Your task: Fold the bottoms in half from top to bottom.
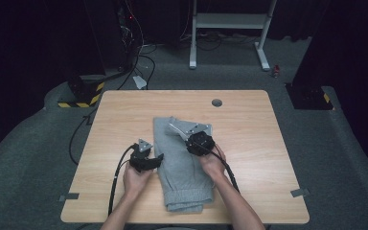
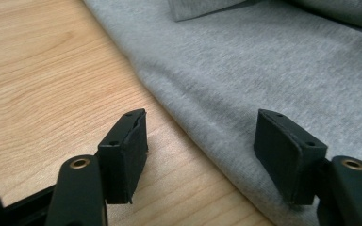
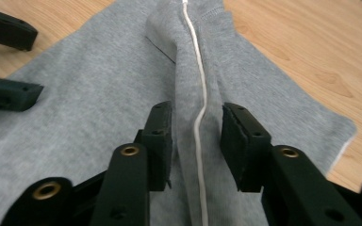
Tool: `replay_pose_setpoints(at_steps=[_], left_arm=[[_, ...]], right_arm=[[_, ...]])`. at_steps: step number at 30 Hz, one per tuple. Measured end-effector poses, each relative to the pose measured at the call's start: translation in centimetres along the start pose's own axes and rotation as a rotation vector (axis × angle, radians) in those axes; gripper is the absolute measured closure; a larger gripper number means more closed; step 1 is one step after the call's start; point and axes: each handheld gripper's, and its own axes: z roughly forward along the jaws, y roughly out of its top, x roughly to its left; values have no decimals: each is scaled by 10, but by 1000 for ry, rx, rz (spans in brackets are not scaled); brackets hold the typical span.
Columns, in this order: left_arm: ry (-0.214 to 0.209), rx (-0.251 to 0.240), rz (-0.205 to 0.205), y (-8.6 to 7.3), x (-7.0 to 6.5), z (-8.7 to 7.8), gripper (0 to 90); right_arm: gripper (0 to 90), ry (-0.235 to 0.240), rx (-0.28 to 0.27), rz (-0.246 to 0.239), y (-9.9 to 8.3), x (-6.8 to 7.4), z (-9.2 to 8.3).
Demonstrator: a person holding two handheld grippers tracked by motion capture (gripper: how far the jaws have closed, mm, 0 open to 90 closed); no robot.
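Both my grippers are let go, mid-fold on the grey pants (image 1: 182,165).
Left gripper (image 1: 157,158) spread at the pants' nine o'clock edge; right gripper (image 3: 195,141) apart over the white cord (image 3: 199,117). Next, grab the top end and fold again.

I see grey sweatpants (image 1: 184,165) folded lengthwise | lying flat mid-table (image 1: 249,120), cuffed ends at the table's near edge, waist end toward its middle | white drawstring (image 3: 199,117) running along a raised fold | soft fleece, slightly rumpled.
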Motion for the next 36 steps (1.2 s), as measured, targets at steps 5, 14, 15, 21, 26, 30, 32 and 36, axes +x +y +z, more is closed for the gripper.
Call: replay_pose_setpoints(at_steps=[5, 14, 15, 21, 26, 30, 32, 36], left_arm=[[3, 0, 0, 0, 0, 0, 339], [4, 1, 0, 0, 0, 0, 333], [4, 1, 0, 0, 0, 0, 332], [3, 2, 2, 0, -1, 1, 322], [6, 2, 6, 0, -2, 0, 323], [6, -2, 13, -2, -5, -2, 357], [-2, -2, 29, -5, -8, -5, 361], [-1, -7, 58, -9, -12, -10, 370]], right_arm=[[828, 35, 52, 15, 2, -11, 11], [855, -26, -82, 100, 1, -38, -20], [855, -39, -81, 127, -3, -45, -22], [738, -82, 56, 272, -42, -74, -3], [671, -83, 7, 246, -48, -65, -12], [705, -73, 60, 173, -55, -53, -13], [710, -74, 93, 128, -61, -47, -11], [683, -56, 54, 131, -58, -43, -22]])
